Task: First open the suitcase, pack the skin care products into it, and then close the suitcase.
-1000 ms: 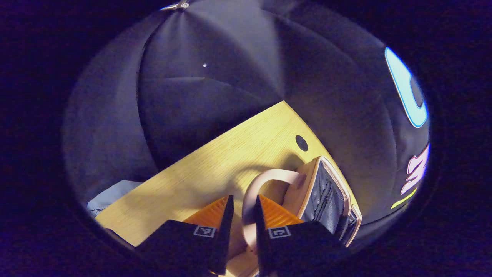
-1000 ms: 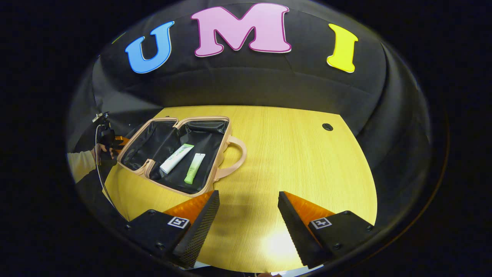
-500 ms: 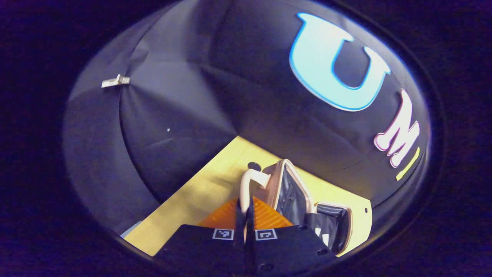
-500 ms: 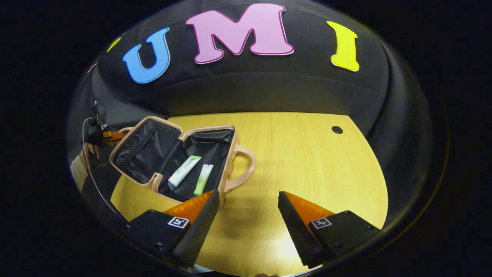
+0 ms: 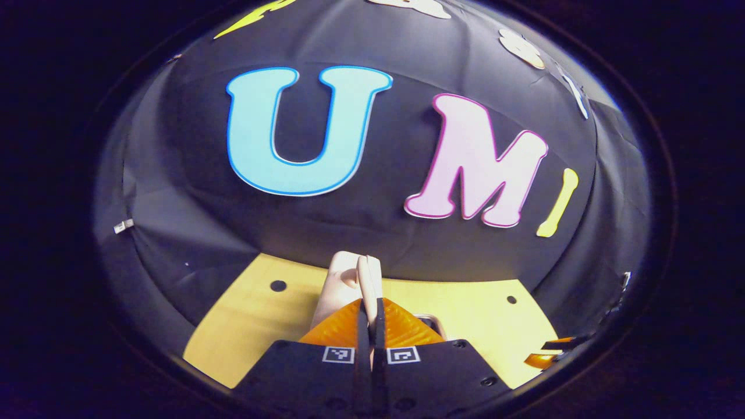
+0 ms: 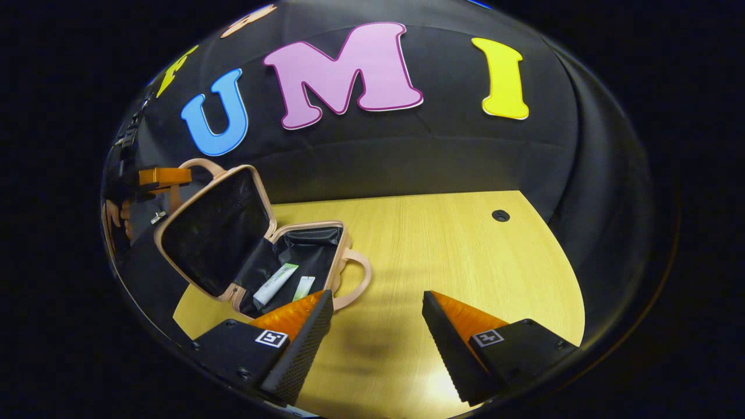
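The wooden table [image 6: 465, 244] was observed ahead of and beneath the right gripper [image 6: 377, 326], whose jaws were set wide with nothing between them. The suitcase [image 6: 291, 256] was found just beyond that gripper's left finger, its base resting on the table and its lid [image 6: 212, 233] raised at a steep tilt. Two skin care tubes [image 6: 275, 284] were noted lying inside the base. The lid's handle [image 5: 368, 279] was held clamped between the closed jaws of the left gripper [image 5: 371, 326], projecting ahead of the fingertips.
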`<state>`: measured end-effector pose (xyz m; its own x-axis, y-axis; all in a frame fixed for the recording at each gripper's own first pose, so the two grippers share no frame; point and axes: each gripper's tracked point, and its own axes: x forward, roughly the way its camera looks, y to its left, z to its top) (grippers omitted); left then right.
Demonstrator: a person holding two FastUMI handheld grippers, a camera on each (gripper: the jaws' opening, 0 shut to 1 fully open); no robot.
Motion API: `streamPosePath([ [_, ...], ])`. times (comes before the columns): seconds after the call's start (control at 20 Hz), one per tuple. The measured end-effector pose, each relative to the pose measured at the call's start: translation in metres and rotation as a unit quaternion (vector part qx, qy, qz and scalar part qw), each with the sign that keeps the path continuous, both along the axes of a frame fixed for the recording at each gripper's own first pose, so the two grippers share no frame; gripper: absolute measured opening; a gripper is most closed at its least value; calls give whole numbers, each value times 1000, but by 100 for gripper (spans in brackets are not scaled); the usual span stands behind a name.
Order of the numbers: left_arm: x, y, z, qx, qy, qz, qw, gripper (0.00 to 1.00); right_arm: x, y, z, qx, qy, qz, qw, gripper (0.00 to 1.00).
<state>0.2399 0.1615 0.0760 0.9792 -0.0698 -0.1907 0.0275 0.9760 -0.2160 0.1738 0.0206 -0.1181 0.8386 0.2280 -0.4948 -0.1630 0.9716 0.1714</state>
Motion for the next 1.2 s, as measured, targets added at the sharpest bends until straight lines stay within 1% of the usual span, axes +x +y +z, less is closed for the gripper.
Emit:
streamPosePath([
  [0.1,8,-60,-23,-39,18,-41,998,6,-2,-16,-1,1,-3,-5,1000,98],
  [0.2,14,-109,-61,-56,43,-75,995,6,-5,-39,2,-4,-13,-19,1000,98],
  [0.35,27,-169,-127,-46,89,-117,988,6,-12,-58,1,1,-18,-22,1000,98],
  [0.4,30,-182,-151,-46,114,-124,985,7,-14,-63,1,0,-17,-23,1000,98],
  [0.45,32,-190,-173,-42,136,-121,982,7,-18,-69,1,-1,-16,-25,1000,98],
  [0.55,32,-198,-202,-6,172,-108,979,7,-26,-77,7,0,-27,-31,999,98],
  [0.6,32,-201,-199,13,167,-106,980,8,-30,-80,9,-2,-31,-33,999,98],
  [0.65,35,-198,-198,44,161,-102,981,8,-34,-79,7,-5,-33,-34,999,98],
  [0.7,32,-197,-201,82,160,-109,978,12,-39,-80,6,-8,-35,-34,999,98],
  [0.75,30,-198,-201,104,155,-120,975,17,-43,-81,5,-10,-36,-35,999,98],
  [0.8,29,-200,-202,111,148,-127,974,36,-45,-81,7,-8,-38,-38,999,98],
  [0.85,24,-201,-194,106,133,-130,977,40,-47,-80,12,-3,-43,-42,998,98],
  [0.9,15,-200,-180,96,115,-126,981,59,-48,-79,18,2,-50,-48,998,98],
  [0.95,3,-191,-161,89,94,-113,985,72,-48,-77,20,4,-56,-52,997,98],
  [1.0,-9,-184,-145,81,73,-104,989,97,-50,-75,24,3,-61,-56,997,98],
  [1.05,-25,-176,-125,70,50,-98,991,99,-55,-72,28,2,-65,-61,996,98],
  [1.1,-43,-166,-106,65,28,-92,993,99,-60,-69,31,5,-69,-64,996,98],
  [1.2,-79,-140,-75,70,-8,-62,996,96,-71,-59,39,7,-80,-69,994,98],
])
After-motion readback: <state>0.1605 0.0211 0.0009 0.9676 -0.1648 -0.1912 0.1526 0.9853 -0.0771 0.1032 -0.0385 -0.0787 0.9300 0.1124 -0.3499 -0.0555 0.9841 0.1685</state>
